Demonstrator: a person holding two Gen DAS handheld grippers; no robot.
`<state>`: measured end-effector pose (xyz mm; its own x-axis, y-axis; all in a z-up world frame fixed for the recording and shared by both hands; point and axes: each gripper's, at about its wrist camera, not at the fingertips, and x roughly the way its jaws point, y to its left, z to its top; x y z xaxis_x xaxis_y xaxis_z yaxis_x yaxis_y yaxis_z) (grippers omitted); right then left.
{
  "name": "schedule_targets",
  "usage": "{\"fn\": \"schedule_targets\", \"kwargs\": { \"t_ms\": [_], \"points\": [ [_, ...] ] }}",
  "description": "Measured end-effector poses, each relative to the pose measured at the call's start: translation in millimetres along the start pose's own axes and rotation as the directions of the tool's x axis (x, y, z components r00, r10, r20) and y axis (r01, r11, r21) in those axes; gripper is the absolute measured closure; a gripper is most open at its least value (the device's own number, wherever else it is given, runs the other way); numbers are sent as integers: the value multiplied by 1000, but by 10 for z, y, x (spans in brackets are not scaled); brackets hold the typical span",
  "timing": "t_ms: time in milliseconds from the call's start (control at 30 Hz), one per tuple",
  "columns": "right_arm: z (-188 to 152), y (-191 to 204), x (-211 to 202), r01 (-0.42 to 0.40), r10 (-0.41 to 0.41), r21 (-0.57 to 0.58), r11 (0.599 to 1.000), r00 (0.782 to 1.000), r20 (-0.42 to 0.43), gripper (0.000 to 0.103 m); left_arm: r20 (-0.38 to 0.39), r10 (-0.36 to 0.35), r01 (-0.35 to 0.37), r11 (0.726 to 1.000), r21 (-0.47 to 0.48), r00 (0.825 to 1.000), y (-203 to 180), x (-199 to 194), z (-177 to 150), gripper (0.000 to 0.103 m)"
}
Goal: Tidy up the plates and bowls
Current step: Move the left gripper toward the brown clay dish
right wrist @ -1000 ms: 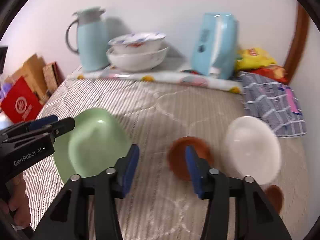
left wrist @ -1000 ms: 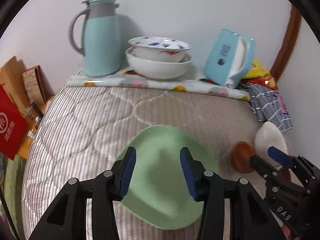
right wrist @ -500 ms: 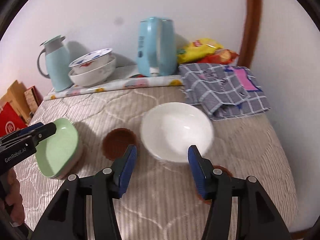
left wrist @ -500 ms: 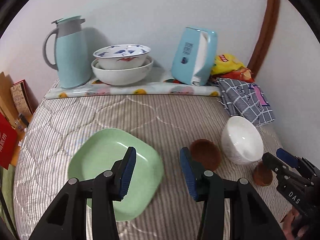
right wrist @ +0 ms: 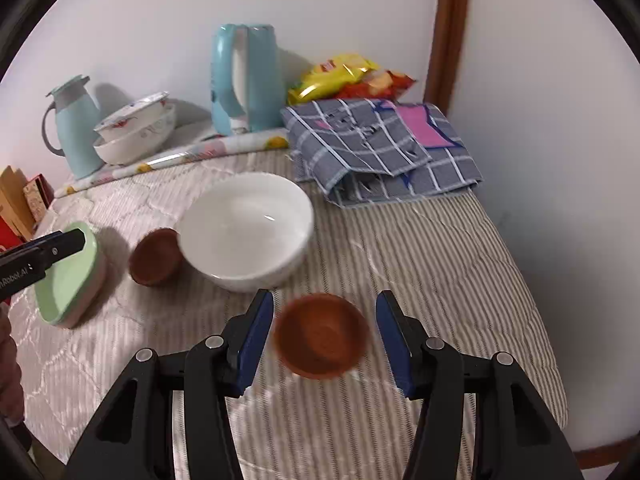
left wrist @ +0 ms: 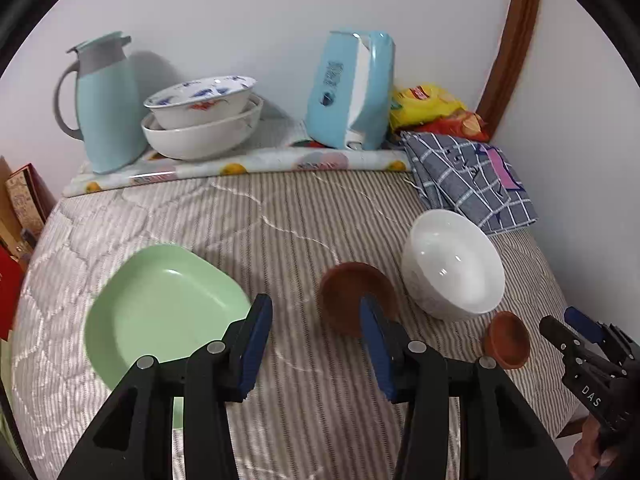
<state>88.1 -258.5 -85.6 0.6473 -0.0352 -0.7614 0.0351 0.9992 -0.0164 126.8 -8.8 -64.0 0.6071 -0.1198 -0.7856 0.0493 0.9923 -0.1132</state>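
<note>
where the green plate (left wrist: 160, 312) sat between the left gripper (left wrist: 316, 340) fingers, now bare quilt (left wrist: 304, 360), both grippers unclenched, empty

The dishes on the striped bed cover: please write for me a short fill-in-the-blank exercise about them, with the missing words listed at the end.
1. The plate at the left of the striped cover has the colour ____.
2. The large empty bowl lying between the two small brown bowls has the colour ____.
3. Beside the blue jug, the flowered bowl sits ____ a plain white bowl.
4. The open right gripper has a small ____ bowl between its fingers.

Missing words: green; white; inside; brown
</note>
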Motion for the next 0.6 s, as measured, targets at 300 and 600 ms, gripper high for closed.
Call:
{"fn": "schedule_targets", "kwargs": {
  "t_ms": [300, 600],
  "points": [
    [-177, -263, 227, 2, 0, 27, 1000, 998, -56, 50, -52, -11, 10, 1000, -14, 999, -141, 257, -75, 59],
    [-264, -349, 500, -29, 34, 49, 998, 994, -103, 51, -113, -18, 10, 998, -65, 993, -125, 555, -105, 59]
  ]
}}
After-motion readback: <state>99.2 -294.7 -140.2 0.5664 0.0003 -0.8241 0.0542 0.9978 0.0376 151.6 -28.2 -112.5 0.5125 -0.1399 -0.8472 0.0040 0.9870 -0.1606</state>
